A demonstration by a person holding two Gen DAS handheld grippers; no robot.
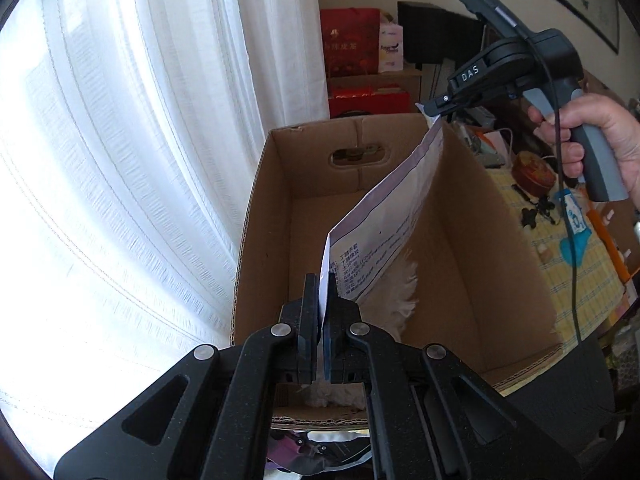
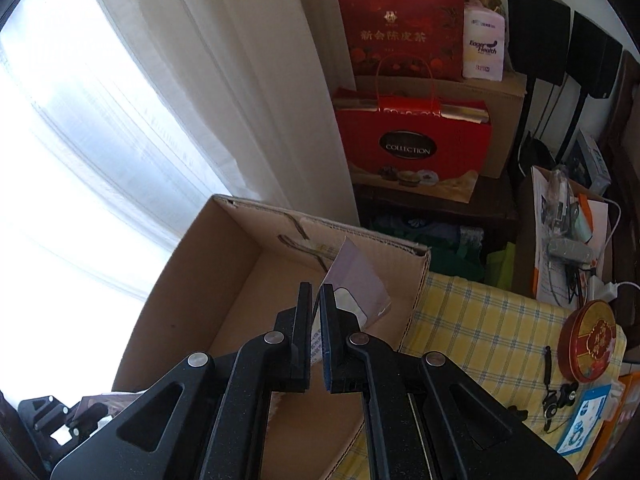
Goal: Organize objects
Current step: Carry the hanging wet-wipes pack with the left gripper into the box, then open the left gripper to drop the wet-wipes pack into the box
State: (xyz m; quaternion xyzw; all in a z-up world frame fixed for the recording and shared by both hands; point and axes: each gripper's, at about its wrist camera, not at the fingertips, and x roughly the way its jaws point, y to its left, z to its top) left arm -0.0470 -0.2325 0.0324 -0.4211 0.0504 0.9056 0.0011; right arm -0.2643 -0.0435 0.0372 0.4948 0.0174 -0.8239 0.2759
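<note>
A flat white and lilac printed packet (image 1: 384, 220) hangs over an open cardboard box (image 1: 268, 208). White tissue (image 1: 400, 296) sticks out of its torn lower edge. My left gripper (image 1: 323, 292) is shut on the packet's near corner. My right gripper (image 1: 434, 110) pinches the far top corner, above the box's far right corner. In the right wrist view my right gripper (image 2: 316, 292) is shut on the packet (image 2: 356, 280), above the box (image 2: 208, 264). My left gripper (image 2: 56, 416) shows at the lower left there.
The box stands on a yellow checked cloth (image 2: 480, 320) beside a white curtain (image 1: 120, 160). A round red tin (image 2: 588, 340), a blue packet (image 2: 584, 420) and cables lie on the cloth. Red gift boxes (image 2: 416, 140) and black speakers (image 2: 536, 28) stand behind.
</note>
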